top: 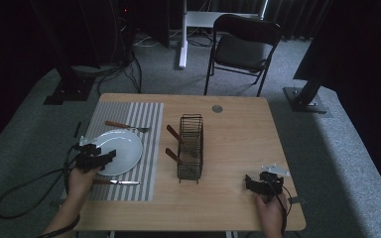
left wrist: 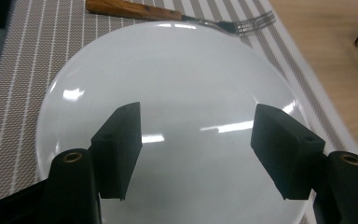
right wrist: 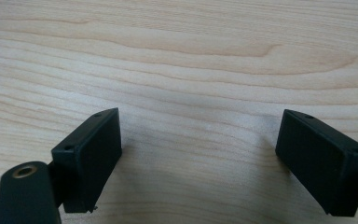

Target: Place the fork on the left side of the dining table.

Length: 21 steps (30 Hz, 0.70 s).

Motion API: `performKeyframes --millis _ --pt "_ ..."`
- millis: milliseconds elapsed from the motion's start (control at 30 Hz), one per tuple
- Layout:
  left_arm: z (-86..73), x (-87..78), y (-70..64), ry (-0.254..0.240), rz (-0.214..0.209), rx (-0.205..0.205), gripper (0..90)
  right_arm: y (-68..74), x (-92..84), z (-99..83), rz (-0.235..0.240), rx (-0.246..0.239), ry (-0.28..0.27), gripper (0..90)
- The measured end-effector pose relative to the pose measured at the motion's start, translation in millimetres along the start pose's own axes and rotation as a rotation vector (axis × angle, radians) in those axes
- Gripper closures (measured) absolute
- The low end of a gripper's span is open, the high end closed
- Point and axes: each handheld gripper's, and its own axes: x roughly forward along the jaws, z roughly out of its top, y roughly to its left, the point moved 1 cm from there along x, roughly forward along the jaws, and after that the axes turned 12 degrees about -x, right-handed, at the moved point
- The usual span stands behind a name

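Hovering over the near part of the white plate [left wrist: 168, 93], the left gripper [left wrist: 196, 144] has its 2 jaws spread wide with nothing between them, seemingly lined up to take the plate by its rim. The plate lies flat on the striped placemat [top: 149, 144] at the table's left, with a wooden-handled fork [left wrist: 177, 14] beyond it and a knife [top: 116, 182] on its near side, a place setting. Just right of the mat stands a black wire rack [top: 190, 146] with 2 wooden handles leaning out of it; the plate probably belongs in a slot there. The right gripper [right wrist: 198, 154] waits low over bare wooden table [right wrist: 191, 56], jaws likewise apart and empty, well clear of the left's work.
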Motion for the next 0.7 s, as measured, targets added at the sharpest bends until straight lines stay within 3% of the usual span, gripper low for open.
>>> performKeyframes --millis 33,267,433,533,567,700 --pt "-2.0 -1.0 0.2 -0.005 -0.011 0.002 28.6 0.0 0.0 0.0 0.0 0.0 0.0 13.9" --pt "-14.2 -13.5 0.0 -0.014 -0.056 -0.027 28.4 -0.1 0.0 0.0 0.0 -0.001 0.0 13.9" --pt "-25.1 -26.1 -1.2 -0.054 -0.016 -0.055 28.4 -0.1 0.0 0.0 0.0 -0.001 0.001 13.9" --pt "-27.5 -28.4 -1.0 -0.062 -0.031 -0.07 22.6 -0.1 0.0 0.0 0.0 -0.002 0.0 13.9" --pt "-33.7 -32.7 0.4 -0.055 -0.067 -0.099 18.3 -0.1 0.0 0.0 0.0 -0.001 0.0 13.9" --pt "-46.2 -37.7 -0.1 -0.046 -0.087 -0.121 18.3 -0.1 0.0 0.0 0.0 -0.001 0.0 13.9"
